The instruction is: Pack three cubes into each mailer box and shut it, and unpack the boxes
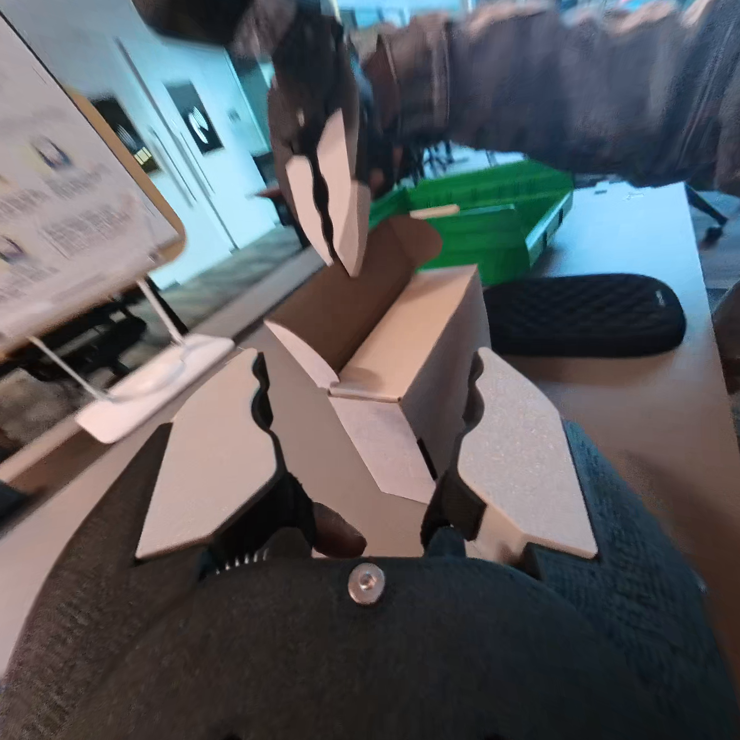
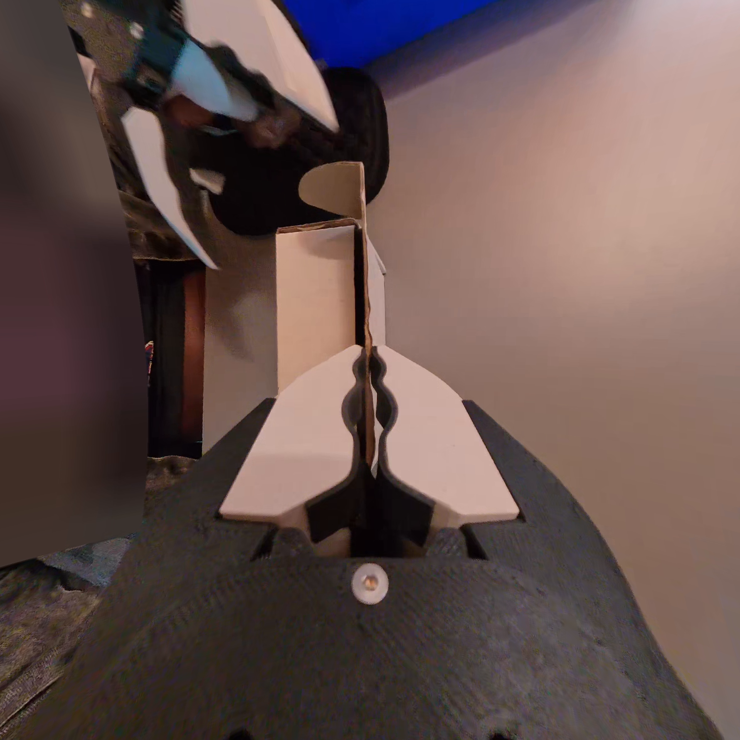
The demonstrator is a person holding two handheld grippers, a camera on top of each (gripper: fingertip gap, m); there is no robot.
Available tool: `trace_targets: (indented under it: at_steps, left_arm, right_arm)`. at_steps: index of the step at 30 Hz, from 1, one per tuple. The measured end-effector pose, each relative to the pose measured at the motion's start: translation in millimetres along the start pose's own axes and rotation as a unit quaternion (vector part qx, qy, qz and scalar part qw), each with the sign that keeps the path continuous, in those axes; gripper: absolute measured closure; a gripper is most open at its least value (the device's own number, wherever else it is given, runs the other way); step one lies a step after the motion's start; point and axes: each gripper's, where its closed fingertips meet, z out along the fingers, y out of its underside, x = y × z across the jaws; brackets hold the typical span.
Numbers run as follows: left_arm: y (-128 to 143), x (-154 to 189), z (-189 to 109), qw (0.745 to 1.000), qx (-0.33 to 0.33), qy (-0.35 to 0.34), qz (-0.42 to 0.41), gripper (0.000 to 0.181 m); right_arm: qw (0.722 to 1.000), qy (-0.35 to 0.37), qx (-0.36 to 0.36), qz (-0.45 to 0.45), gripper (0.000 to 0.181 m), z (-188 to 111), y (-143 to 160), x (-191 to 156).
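Here the box (image 1: 400,360) stands on the bench (image 1: 600,400), white outside, brown cardboard inside, lid (image 1: 352,292) raised with a rounded tab at its corner. Left gripper (image 1: 368,404): jaws wide, one on each side of the box's near end, contact unclear. Right gripper (image 2: 370,360): jaws nearly together, pinching the lid's thin edge (image 2: 365,312). Behind the box, a green bin (image 1: 500,216) and a black pad (image 1: 580,316). Box contents not visible.
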Motion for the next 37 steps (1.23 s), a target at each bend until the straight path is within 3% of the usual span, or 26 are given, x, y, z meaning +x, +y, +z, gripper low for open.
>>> trace_targets:
  at_steps: [3,6,11,16,26,30,32,35,37]
  left_arm:
    - [-24,20,-14,0.998,0.012,0.017,0.063,0.100]
    - [-23,42,0,0.989,-0.071,0.059,0.119,0.103]
    - [11,34,32,0.955,-0.233,0.050,0.179,0.113]
    - [42,26,41,0.925,-0.311,0.038,0.213,0.126]
    - [33,19,44,0.939,-0.257,0.002,0.228,0.141]
    - [43,38,39,0.938,-0.268,0.049,0.212,0.156]
    - [54,42,40,0.934,-0.276,0.056,0.221,0.151]
    - [45,34,47,0.947,-0.232,0.027,0.222,0.135]
    - [48,24,47,0.941,-0.237,0.018,0.241,0.129]
  right_arm:
    - [1.000,0.006,0.001,0.002,0.180,-1,2,-1]
    - [1.000,0.011,0.001,0.002,0.179,-1,2,-2]
    - [1.000,0.018,0.002,0.000,0.180,-2,2,-2]
    - [1.000,0.028,0.002,-0.007,0.180,-4,1,0]
    - [0.992,0.113,0.027,-0.038,0.180,-23,-15,18]
    - [0.984,0.158,0.064,-0.053,0.179,-40,-31,26]
    - [0.982,0.160,0.080,-0.057,0.179,-48,-37,24]
    - [0.981,0.170,0.074,-0.062,0.180,-51,-38,24]
    - [0.982,0.161,0.067,-0.078,0.179,-48,-37,19]
